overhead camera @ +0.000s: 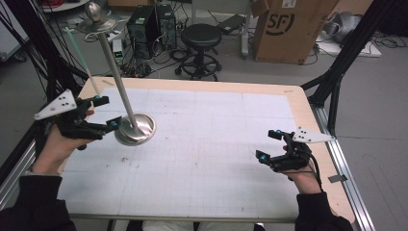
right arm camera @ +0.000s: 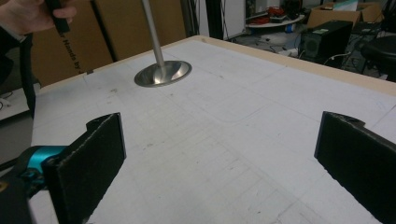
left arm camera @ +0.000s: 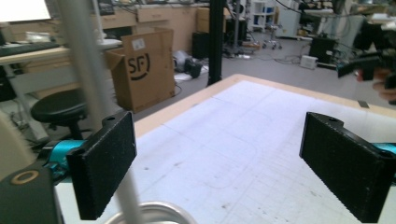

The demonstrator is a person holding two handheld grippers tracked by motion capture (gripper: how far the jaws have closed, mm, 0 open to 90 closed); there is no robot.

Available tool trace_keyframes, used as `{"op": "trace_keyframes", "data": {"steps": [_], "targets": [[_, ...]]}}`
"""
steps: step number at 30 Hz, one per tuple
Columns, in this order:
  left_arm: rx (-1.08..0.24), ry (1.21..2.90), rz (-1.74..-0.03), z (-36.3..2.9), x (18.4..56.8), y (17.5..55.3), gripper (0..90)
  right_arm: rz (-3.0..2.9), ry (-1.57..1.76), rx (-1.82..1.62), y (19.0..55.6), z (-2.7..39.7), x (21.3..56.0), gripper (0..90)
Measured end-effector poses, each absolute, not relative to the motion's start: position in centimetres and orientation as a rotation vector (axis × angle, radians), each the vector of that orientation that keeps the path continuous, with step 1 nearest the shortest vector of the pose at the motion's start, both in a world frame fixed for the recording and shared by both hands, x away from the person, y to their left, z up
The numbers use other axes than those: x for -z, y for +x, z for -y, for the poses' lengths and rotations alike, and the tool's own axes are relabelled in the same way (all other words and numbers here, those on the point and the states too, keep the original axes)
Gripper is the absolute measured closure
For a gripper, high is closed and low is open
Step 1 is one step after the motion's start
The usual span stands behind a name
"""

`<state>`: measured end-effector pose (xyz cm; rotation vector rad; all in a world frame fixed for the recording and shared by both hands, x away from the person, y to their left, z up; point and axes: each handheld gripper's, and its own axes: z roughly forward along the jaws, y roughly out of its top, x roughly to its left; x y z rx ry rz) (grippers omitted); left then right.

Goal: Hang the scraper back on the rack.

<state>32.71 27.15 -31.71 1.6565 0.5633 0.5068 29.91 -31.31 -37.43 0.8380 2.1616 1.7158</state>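
The worktop [overhead camera: 298, 98] has a pale wood-coloured edge and carries a white sheet [overhead camera: 202, 144] ruled with a faint grey grid. The stand [overhead camera: 136, 129] is shiny silver metal, from its round base up its pole. Both the left claw [overhead camera: 107, 111] and the right claw [overhead camera: 268, 145] are black with teal tips and a pale grey plate dotted black; the cardboard box [overhead camera: 288, 29] is brown.
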Motion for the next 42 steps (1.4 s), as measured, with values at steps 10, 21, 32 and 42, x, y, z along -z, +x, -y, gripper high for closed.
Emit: {"op": "trace_keyframes", "data": {"steps": [10,21,32,42], "targets": [[-0.45,1.674,-0.556,-23.1,34.3,32.8,11.2,-2.152,0.845,-1.706,29.7,31.5,37.4,0.9],[-0.443,1.705,-0.567,-20.7,36.5,32.1,11.2,-2.125,0.806,-1.709,29.6,31.2,37.5,0.9],[-0.389,1.672,-0.573,-20.3,37.8,31.5,11.2,-2.066,0.841,-1.729,29.5,32.3,38.6,0.9],[-0.382,1.661,-0.59,-20.7,38.6,31.5,11.2,-2.075,0.854,-1.725,29.4,32.3,39.2,0.9]]}}
